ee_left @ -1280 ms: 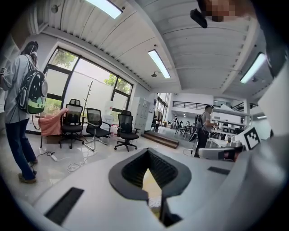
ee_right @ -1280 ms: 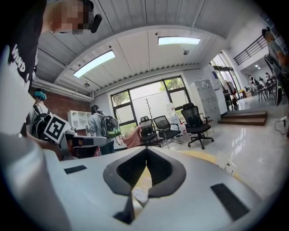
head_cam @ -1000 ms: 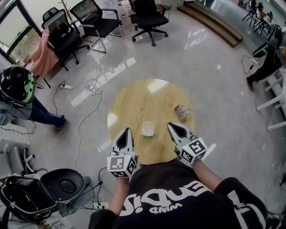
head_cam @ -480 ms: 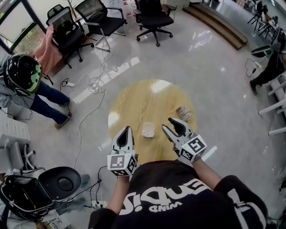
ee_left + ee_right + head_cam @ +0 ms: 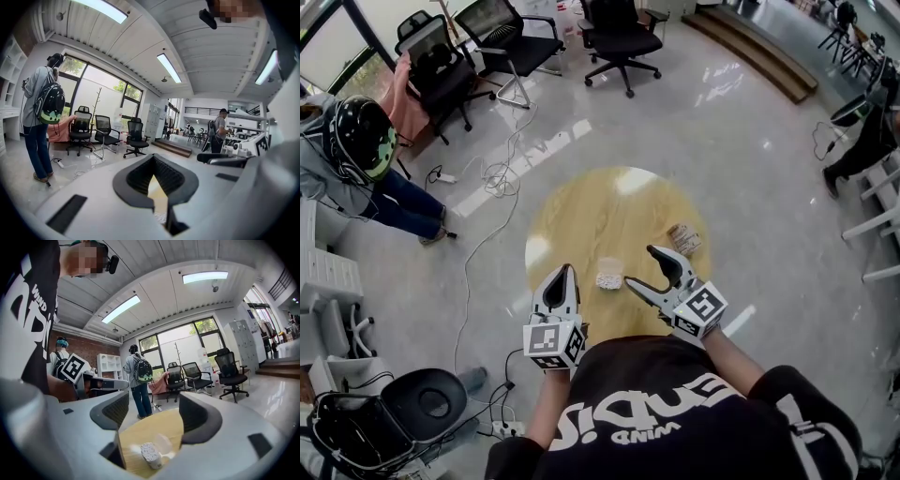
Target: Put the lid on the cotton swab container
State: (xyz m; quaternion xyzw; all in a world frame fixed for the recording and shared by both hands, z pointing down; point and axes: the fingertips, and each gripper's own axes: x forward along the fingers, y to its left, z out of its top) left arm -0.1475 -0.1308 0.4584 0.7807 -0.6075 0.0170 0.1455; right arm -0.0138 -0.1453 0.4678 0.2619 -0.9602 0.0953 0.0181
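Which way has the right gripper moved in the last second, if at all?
Yes. The right gripper swung slightly left over the round table, toward the cotton swab container. Its jaws have just been opening, with nothing gripped.

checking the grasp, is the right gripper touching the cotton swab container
Apart. Right gripper view: the right gripper has just been opening; table shows between its jaws and the cotton swab container.

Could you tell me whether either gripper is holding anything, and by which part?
Nothing is held. The left gripper is shut and empty; the right gripper has just been opening its jaws, with the cotton swab container beyond them, untouched.
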